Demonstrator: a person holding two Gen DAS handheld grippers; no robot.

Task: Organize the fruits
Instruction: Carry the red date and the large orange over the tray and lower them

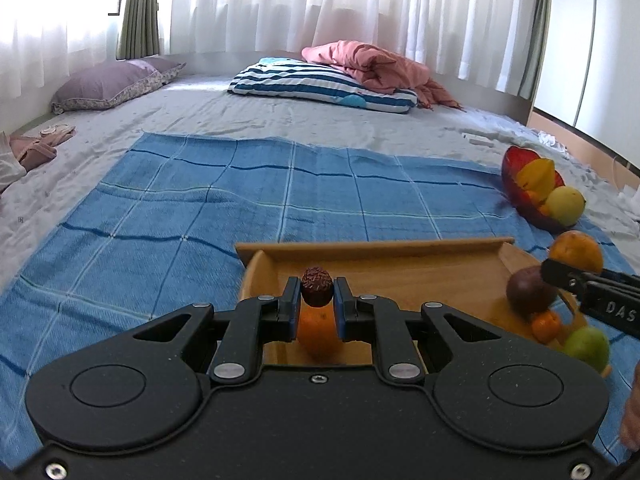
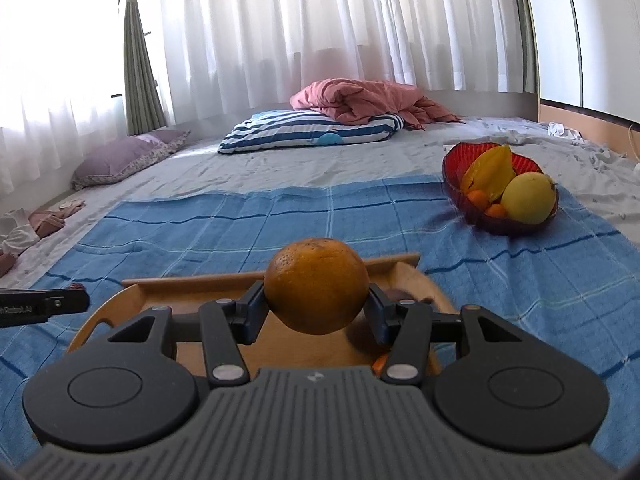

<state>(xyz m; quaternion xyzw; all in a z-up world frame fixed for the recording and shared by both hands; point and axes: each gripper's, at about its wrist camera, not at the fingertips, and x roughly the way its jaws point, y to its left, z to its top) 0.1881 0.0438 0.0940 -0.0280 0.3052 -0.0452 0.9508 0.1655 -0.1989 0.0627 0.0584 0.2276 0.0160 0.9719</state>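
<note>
**— Caller:** Fruit in both grippers at once! Small dark red fruit (image 1: 317, 292), rough-skinned, pinched tight between the pads of the left gripper (image 1: 317, 294), jaws drawn almost together on it. Big orange (image 2: 317, 286) clamped in the right gripper (image 2: 317, 300), jaws spread about halfway round it. Both held above the wooden tray (image 1: 400, 246), clear of its floor.

**— Analyst:** Midway through, by the look of it. Still plenty lying in that tray: another orange fruit (image 1: 318, 336) just under the left gripper's fingers, then at the tray's right end a dark purple fruit (image 1: 530, 290), a small tangerine (image 1: 546, 326) below it and a green fruit (image 1: 588, 348) near the rim, all bunched close together.

**— Caller:** And over on the right, well apart from the tray, the red bowl (image 2: 456, 160), already stocked. Yellow star fruit (image 2: 490, 174) leaning in it, a big yellow-green fruit (image 2: 528, 198) at the front, a couple of small orange ones (image 2: 478, 198) tucked underneath.

**— Analyst:** Likely destination for the two in hand, though hard to call from here. Judged on the count: a handful sorted, two in the air, four or so left. Bowl getting crowded, so gentle placement needed on that blue checked cloth (image 2: 240, 232).
</note>
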